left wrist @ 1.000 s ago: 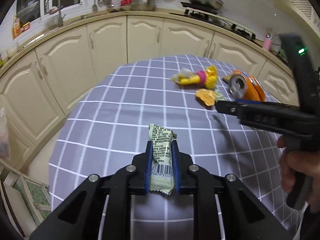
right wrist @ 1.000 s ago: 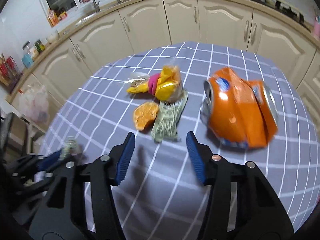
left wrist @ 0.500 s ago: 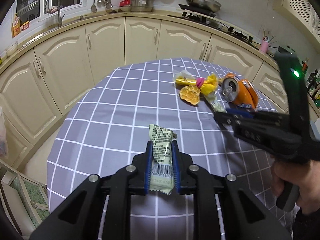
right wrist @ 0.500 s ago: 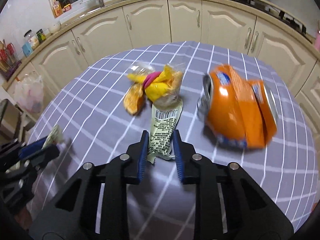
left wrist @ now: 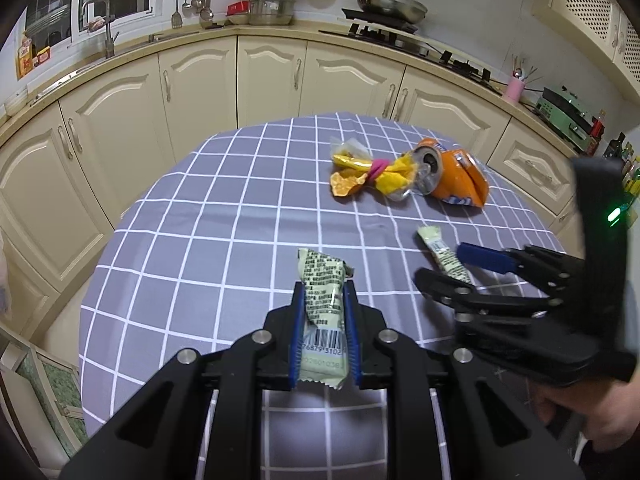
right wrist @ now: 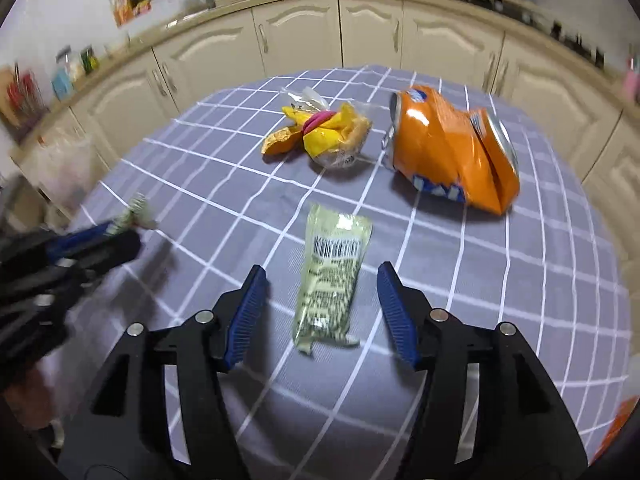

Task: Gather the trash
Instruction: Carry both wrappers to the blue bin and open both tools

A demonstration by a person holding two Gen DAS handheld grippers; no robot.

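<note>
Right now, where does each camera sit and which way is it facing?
Left wrist: on the left gripper, angled down over the checked table toward the cabinets; its jaws are shut on a green wrapper; the right gripper and a hand show at right.
Right wrist: on the right gripper, angled down; its jaws have just been opening, and a second green wrapper lies between them untouched; the left gripper shows at left.
Shared: crushed orange can, yellow wrapper, both green wrappers.
</note>
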